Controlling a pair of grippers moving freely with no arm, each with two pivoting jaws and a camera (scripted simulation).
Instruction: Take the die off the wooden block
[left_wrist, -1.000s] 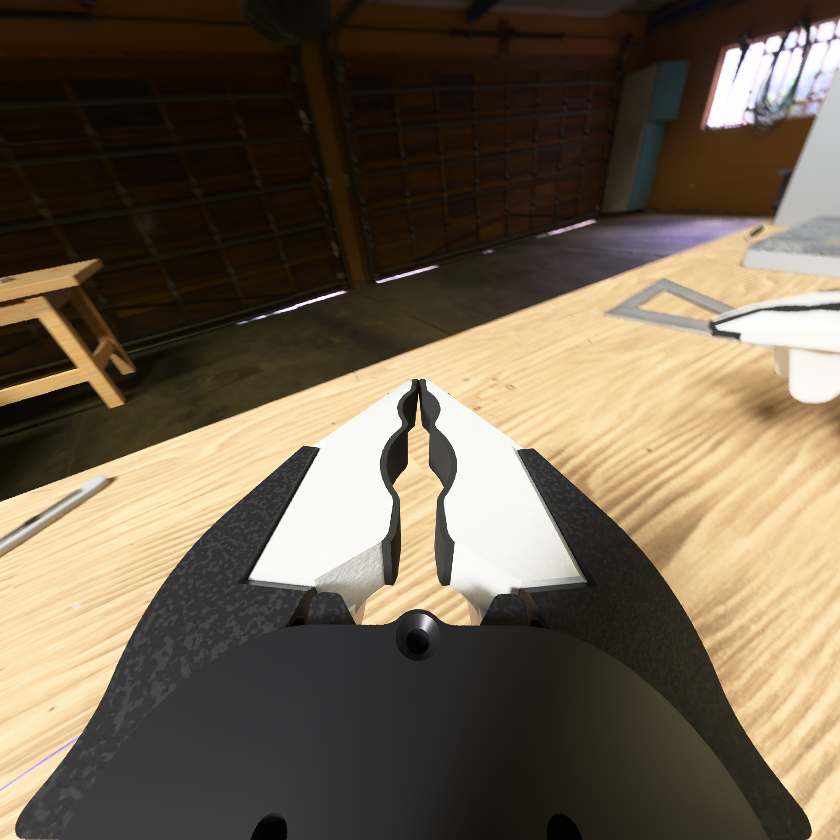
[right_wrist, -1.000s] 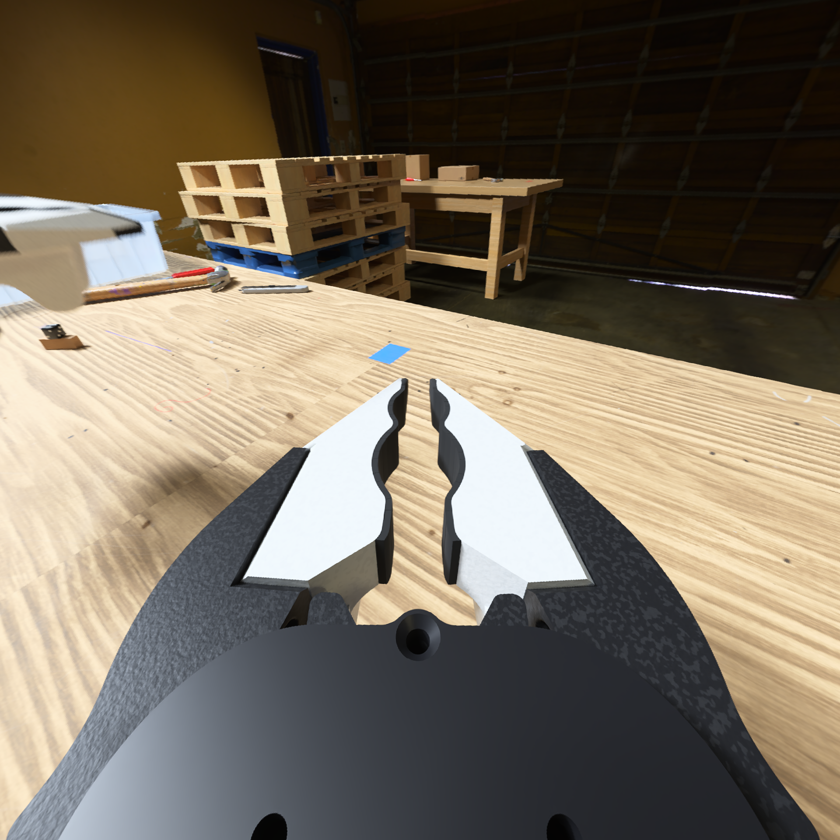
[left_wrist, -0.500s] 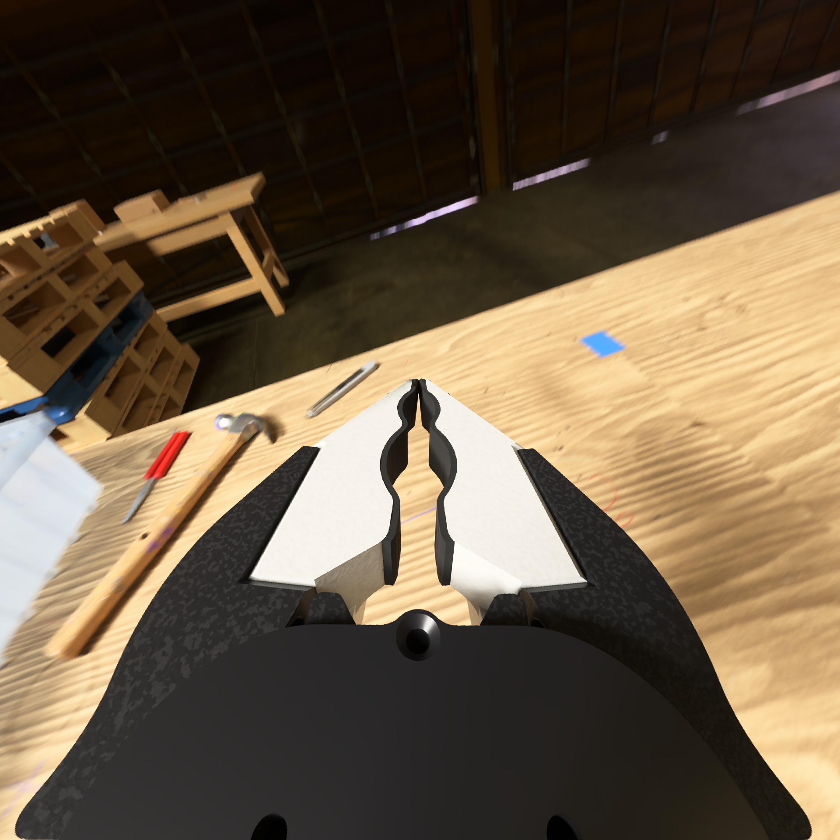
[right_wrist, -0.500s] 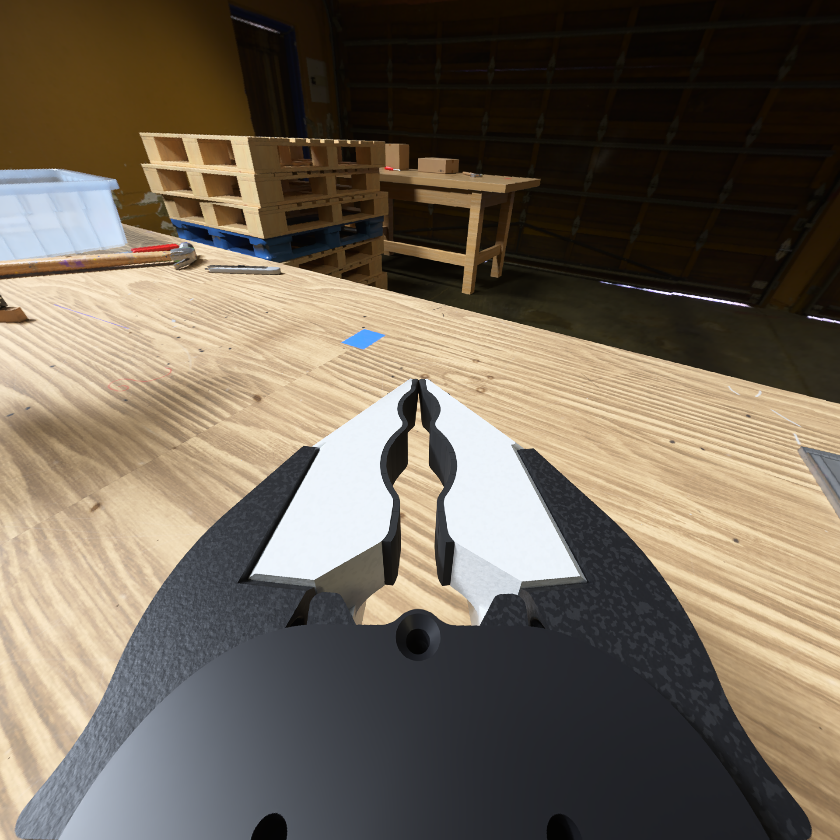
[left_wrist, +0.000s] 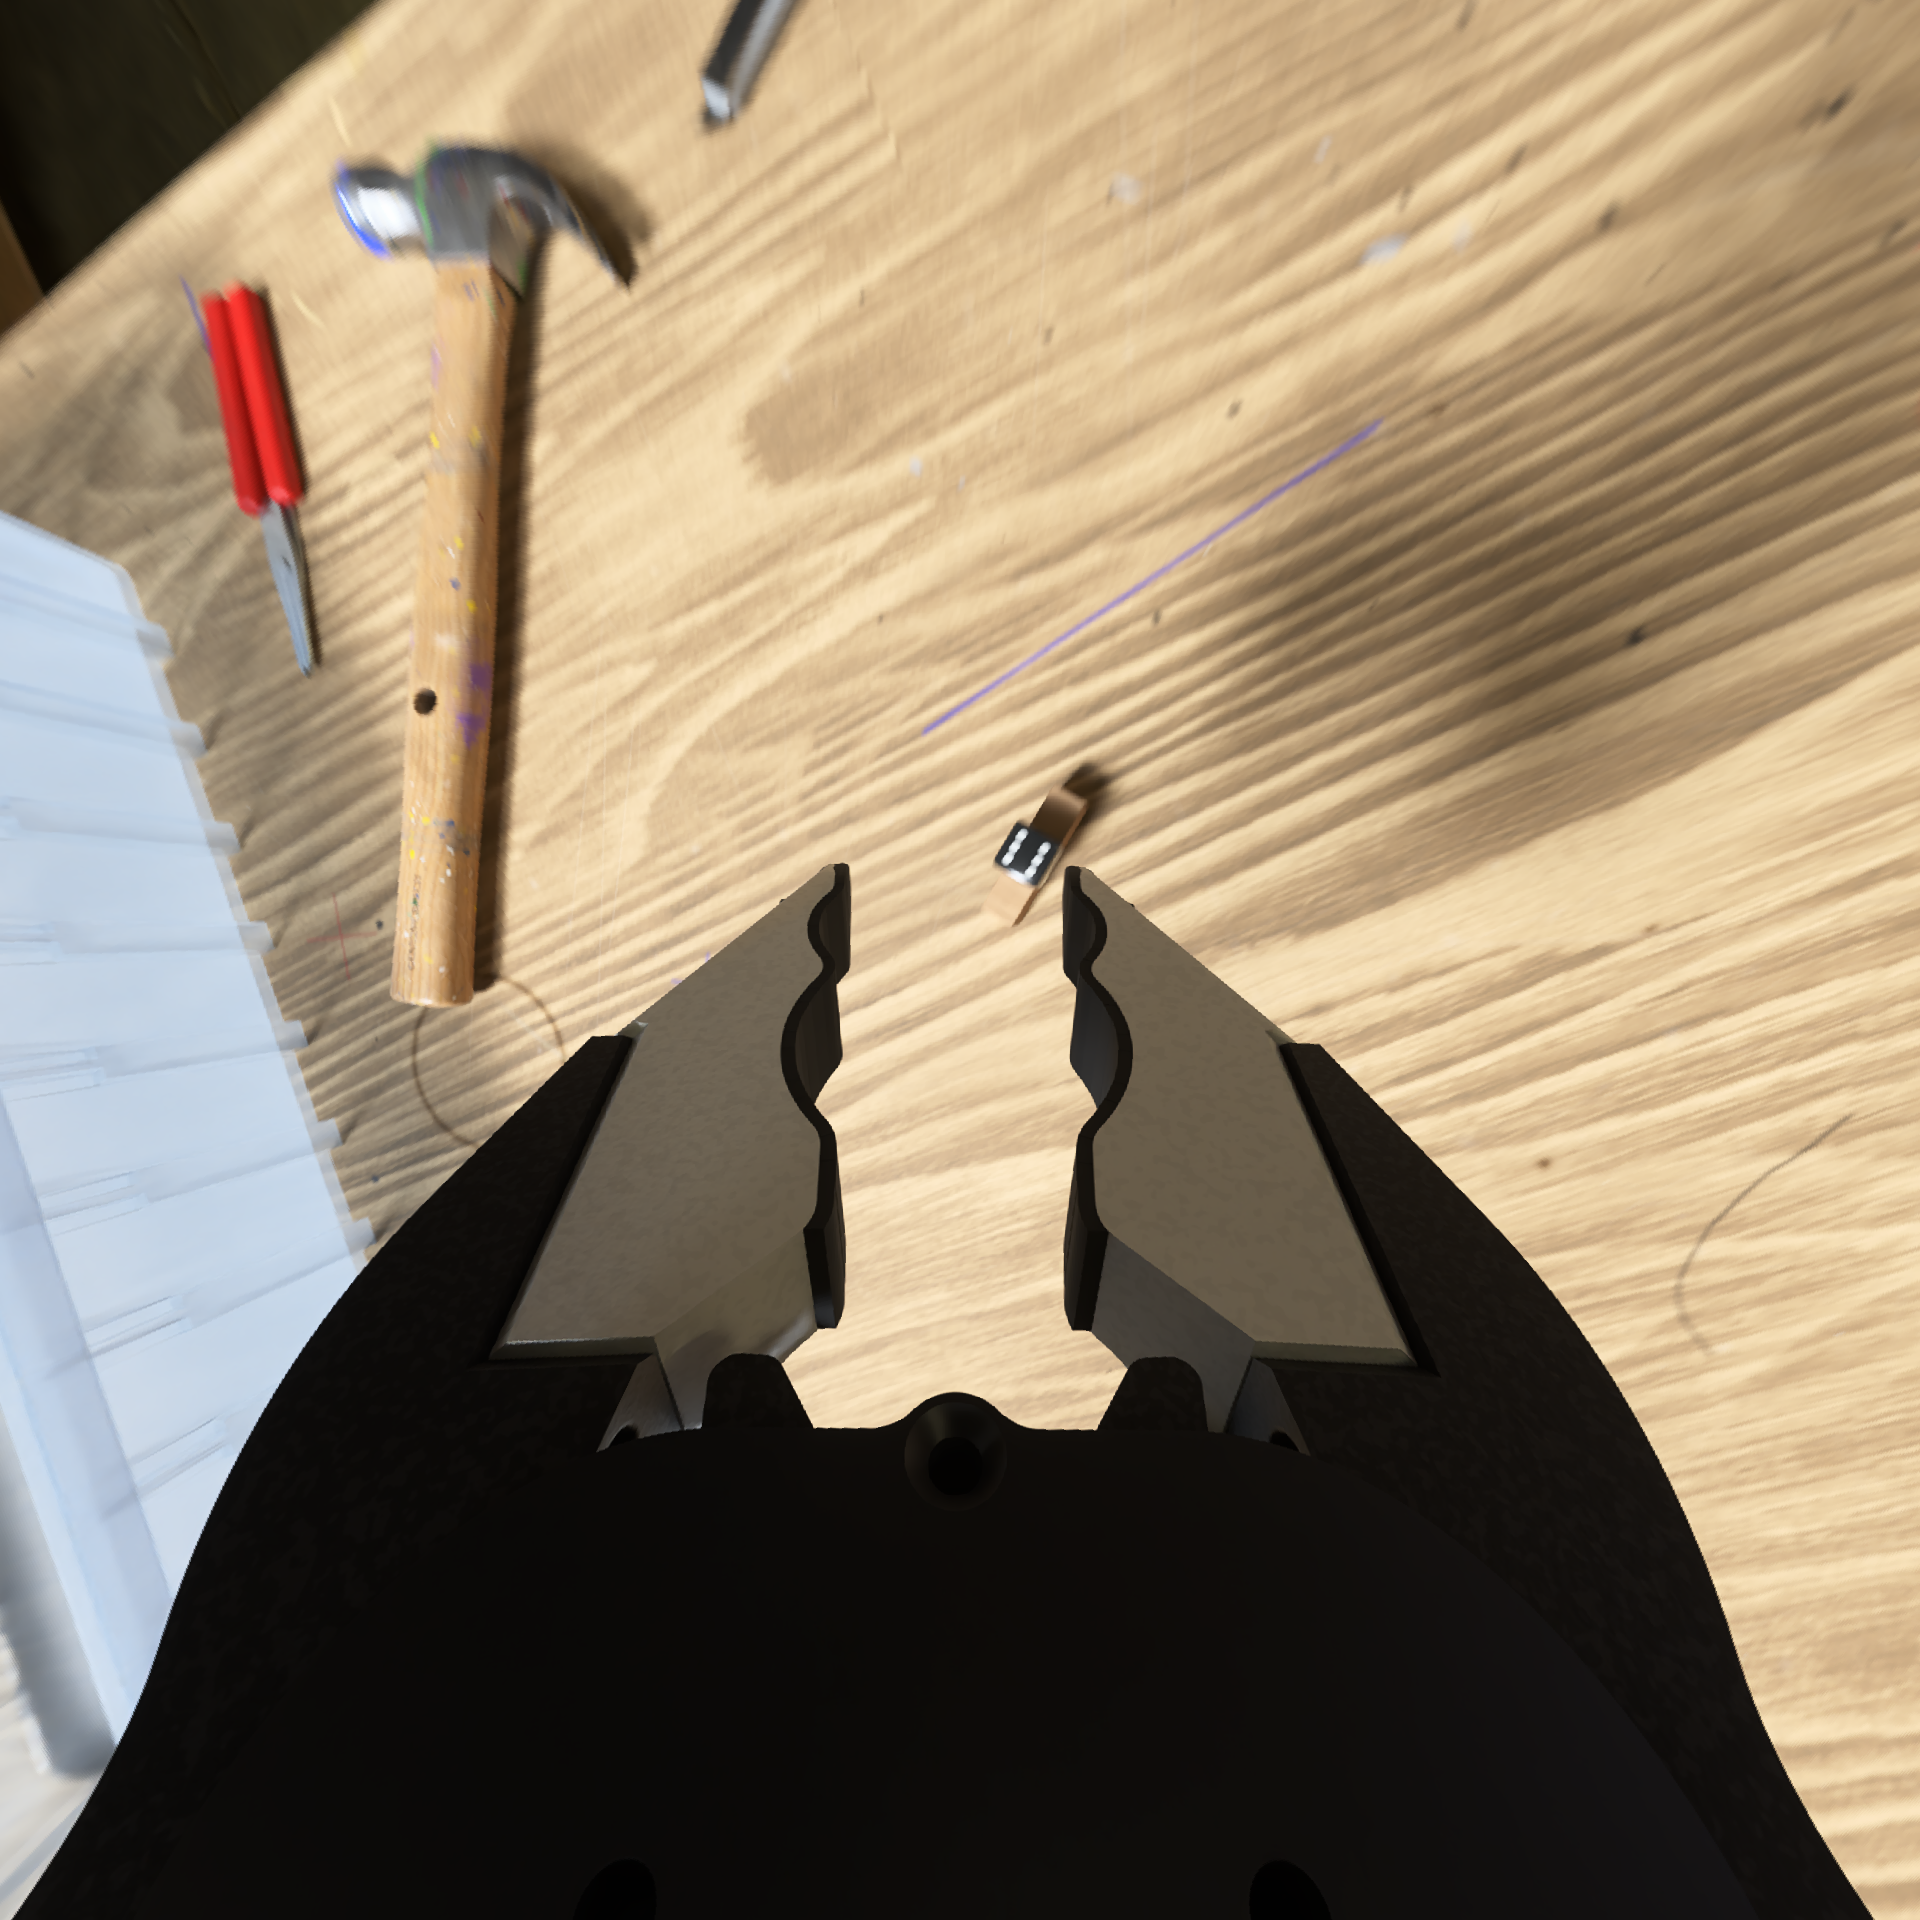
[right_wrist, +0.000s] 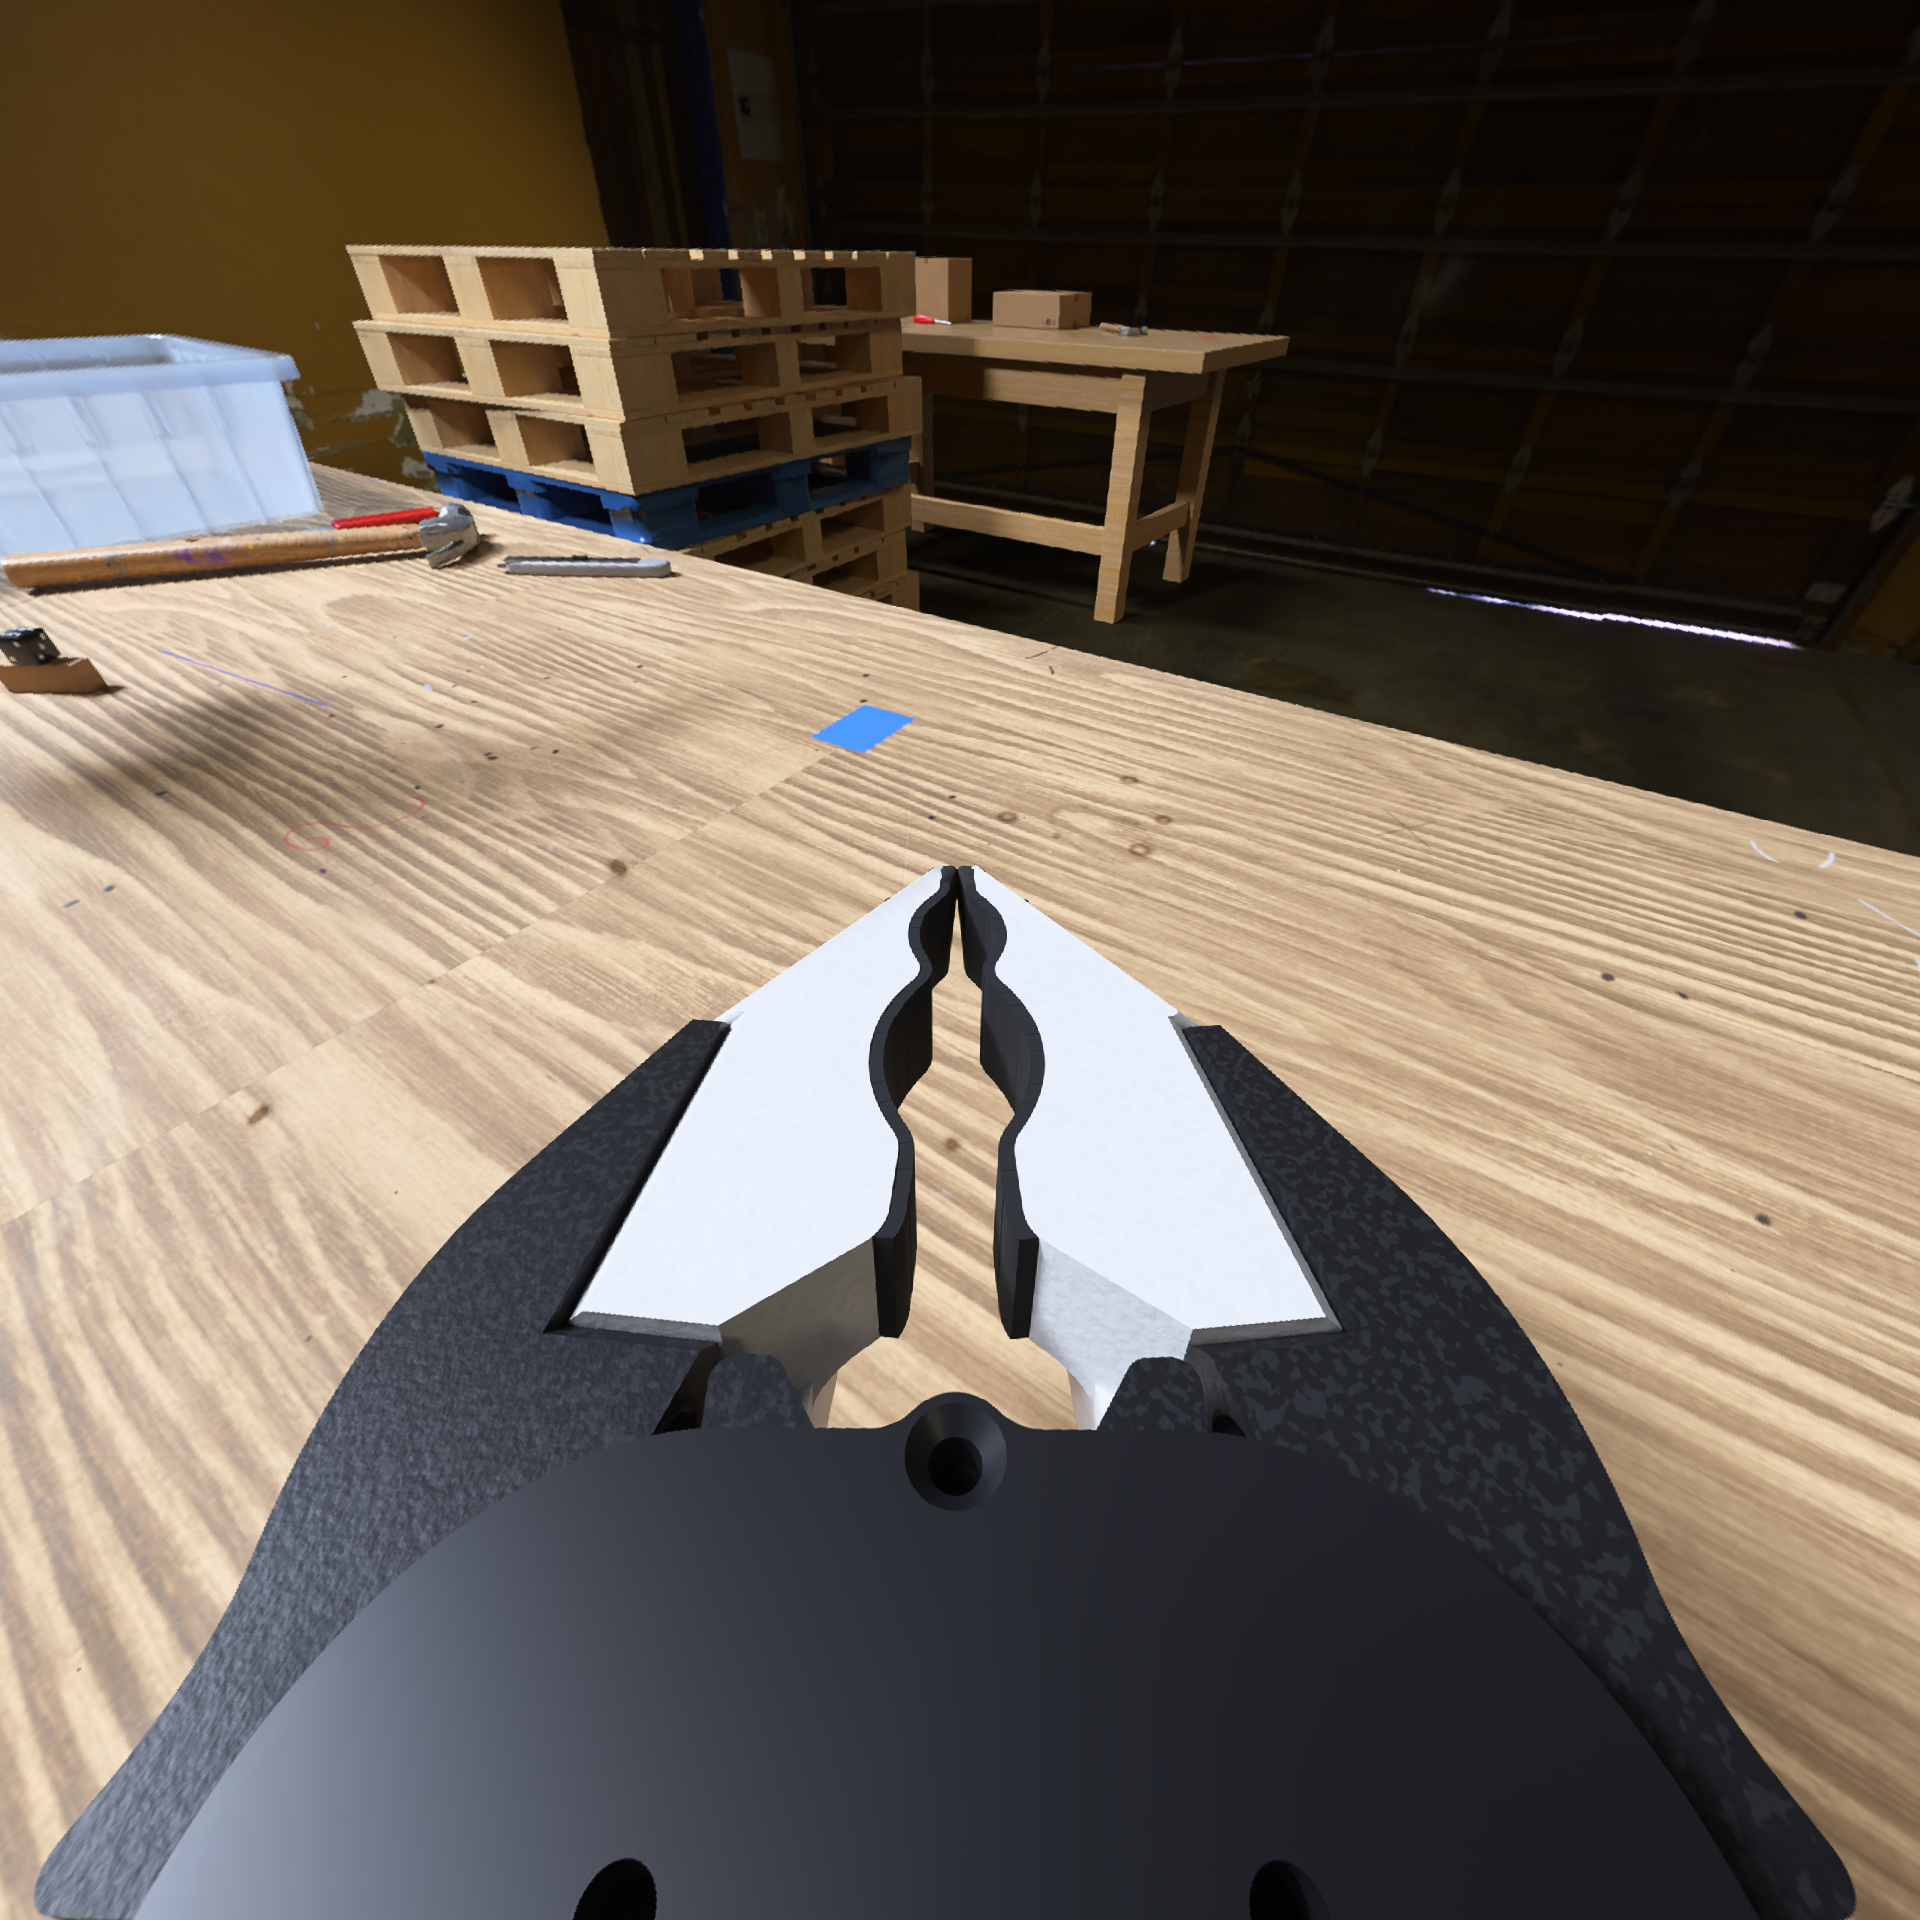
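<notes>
A small black die (left_wrist: 1029, 854) with white pips sits on a small flat wooden block (left_wrist: 1062, 820) on the plywood table. My left gripper (left_wrist: 956, 883) is open and empty, high above the table, pointing down with the die just beyond and between its fingertips. In the right wrist view the die (right_wrist: 25, 646) and the block (right_wrist: 52, 677) show far off at the left edge. My right gripper (right_wrist: 956, 875) is shut and empty, low over the table, far from the die.
A wooden-handled hammer (left_wrist: 449, 582), a red-handled tool (left_wrist: 260, 436) and a white plastic bin (left_wrist: 114, 1039) lie left of the die. A grey metal tool (left_wrist: 743, 57) lies at the table's far edge. A blue patch (right_wrist: 862, 727) marks the table ahead of the right gripper.
My left gripper has swung left and tilted down over the die and block, and opened from shut. My right gripper closed from slightly open and has barely moved since.
</notes>
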